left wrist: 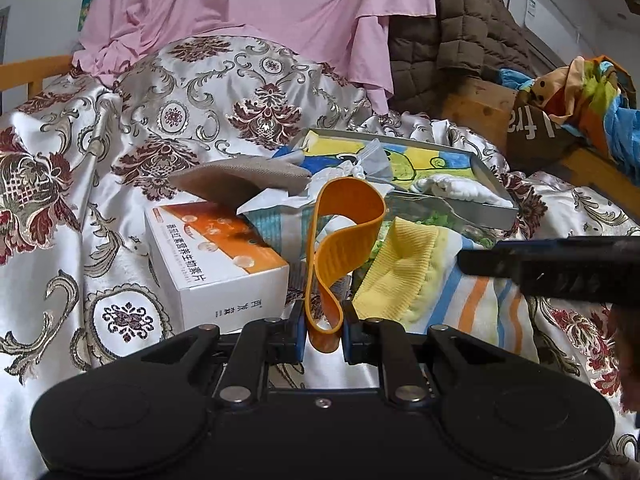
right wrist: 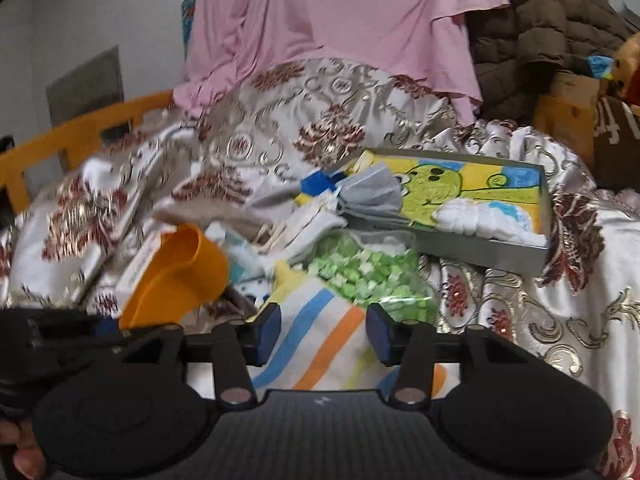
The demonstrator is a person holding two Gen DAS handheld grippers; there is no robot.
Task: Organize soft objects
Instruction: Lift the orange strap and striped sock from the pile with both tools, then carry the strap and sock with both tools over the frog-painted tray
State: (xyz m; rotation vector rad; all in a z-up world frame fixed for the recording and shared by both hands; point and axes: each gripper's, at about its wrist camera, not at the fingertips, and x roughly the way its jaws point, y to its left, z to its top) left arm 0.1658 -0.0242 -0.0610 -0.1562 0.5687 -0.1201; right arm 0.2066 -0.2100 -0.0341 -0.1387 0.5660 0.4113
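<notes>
Left fingers (left wrist: pixel 301 332) pinch the orange band (left wrist: pixel 344 236); right fingers (right wrist: pixel 268 330) gape, holding nothing.

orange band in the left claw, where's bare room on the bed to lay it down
Bare bedspread lies left of the white and orange box, and more right of the grey tray. The middle is crowded: striped cloth, green bag, yellow cloth.

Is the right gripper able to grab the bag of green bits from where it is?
Probably yes. The right gripper is open and empty, hovering over the striped towel, and the bag of green bits lies just ahead of its fingertips with nothing on top of it.
</notes>
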